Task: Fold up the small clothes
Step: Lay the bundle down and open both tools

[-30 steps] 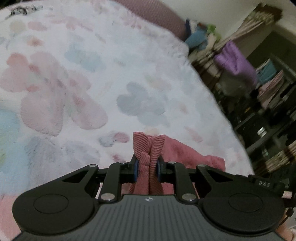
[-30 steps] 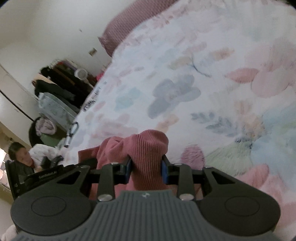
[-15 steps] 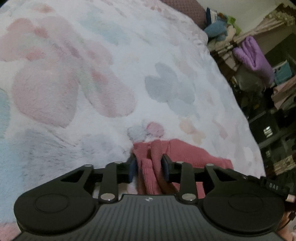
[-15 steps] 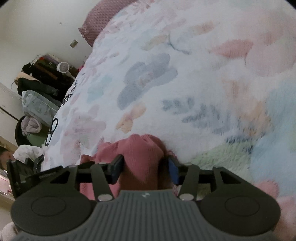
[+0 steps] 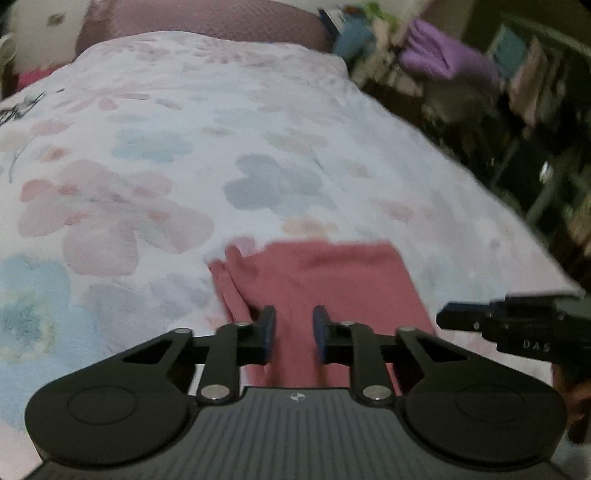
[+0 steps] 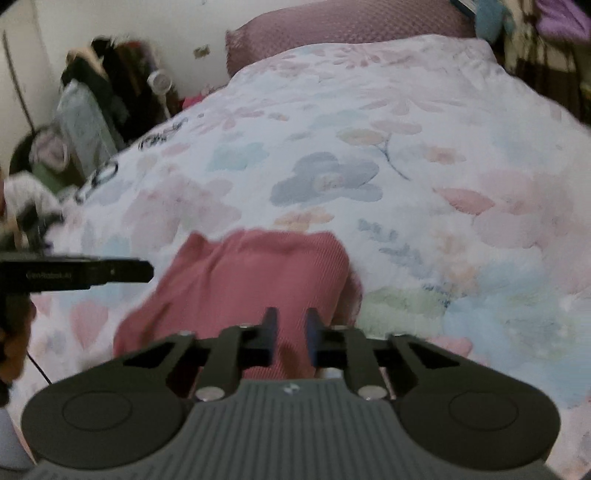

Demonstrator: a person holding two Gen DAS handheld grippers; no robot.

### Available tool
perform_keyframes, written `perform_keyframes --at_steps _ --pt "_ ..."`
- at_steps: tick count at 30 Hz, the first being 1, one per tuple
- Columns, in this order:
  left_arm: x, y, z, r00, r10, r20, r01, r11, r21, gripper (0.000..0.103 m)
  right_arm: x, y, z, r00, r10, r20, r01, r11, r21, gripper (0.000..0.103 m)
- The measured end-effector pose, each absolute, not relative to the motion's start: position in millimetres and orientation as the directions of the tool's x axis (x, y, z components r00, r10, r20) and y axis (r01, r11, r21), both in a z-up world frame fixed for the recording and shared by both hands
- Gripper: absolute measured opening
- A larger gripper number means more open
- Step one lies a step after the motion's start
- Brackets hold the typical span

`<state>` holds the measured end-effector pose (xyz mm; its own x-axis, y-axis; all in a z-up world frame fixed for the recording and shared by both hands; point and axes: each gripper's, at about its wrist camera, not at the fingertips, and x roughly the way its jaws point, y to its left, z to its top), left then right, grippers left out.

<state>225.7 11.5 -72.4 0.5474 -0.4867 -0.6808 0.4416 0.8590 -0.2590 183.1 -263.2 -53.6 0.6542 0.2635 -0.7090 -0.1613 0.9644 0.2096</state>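
Pink ribbed garment (image 5: 325, 280) lies flat on floral blanket (image 5: 155, 177), directly ahead of and beneath both grippers. L gripper (image 5: 294, 334): jaws narrow, closing, nothing clamped. R gripper (image 6: 290, 334): same, closing above cloth; pads apart, empty.

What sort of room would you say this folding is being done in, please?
Most likely a bedroom: a bed with a floral blanket serves as the work surface, a mauve pillow lies at its head, and clothes are piled beside it. The pink garment lies on the blanket.
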Motion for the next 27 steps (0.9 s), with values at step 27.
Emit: perform_keyframes --at_steps 27 --pt "153 10 -96 0.450 -0.360 -0.817 0.494 0.863 -0.108 0.012 96 -240 -70 0.549 0.222 -0.806 -0.200 0.971 0.131 0.000"
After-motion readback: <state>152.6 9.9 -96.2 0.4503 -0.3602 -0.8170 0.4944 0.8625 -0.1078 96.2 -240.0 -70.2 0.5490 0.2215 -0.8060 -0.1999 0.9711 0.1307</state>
